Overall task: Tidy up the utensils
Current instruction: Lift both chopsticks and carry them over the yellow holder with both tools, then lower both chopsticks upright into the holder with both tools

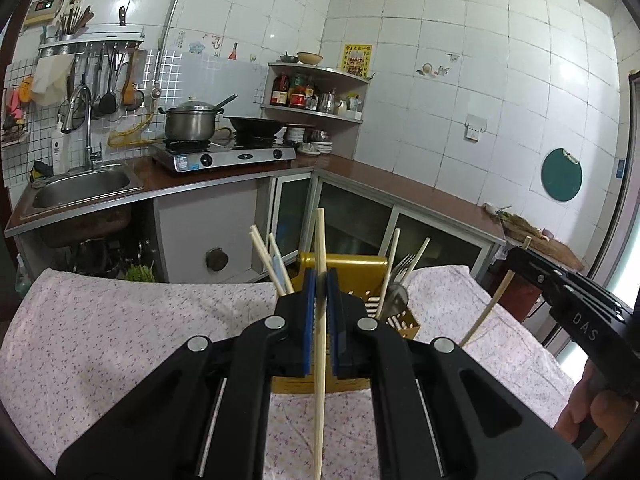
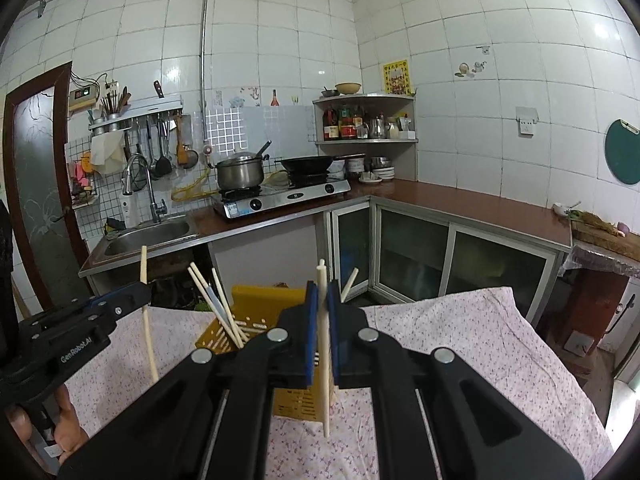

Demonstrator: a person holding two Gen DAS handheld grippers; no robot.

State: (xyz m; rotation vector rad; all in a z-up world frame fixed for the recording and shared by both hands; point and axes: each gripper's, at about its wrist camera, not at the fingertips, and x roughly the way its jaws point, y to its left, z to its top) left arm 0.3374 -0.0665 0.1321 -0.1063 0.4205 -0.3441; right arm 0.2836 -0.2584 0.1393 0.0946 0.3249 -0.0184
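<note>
Nearest in the left wrist view, the left gripper (image 1: 320, 288) has its fingers closed tight on a pale chopstick (image 1: 319, 352). The stick stands almost upright between the blue pads; its long axis crosses the fingers, with one end above them and the longer part hanging below, over the flowered cloth (image 1: 120, 340) of the worktop.

The right gripper (image 2: 322, 300) does the same: its fingers are narrow and hold a second chopstick (image 2: 325, 380), also close to vertical, the lower end free above the cloth.

Just behind both pairs of fingers stands the yellow utensil holder (image 1: 352, 270), near the far edge of the worktop. It already carries several chopsticks (image 1: 268, 260) on its left side and a fork (image 1: 402, 270) on its right.

In my judgement the coming move depends on this: each stick is already upright, and the holder lies ahead and lower, so the lower tips must go forward and down into it. Both hands seem about equally near.
</note>
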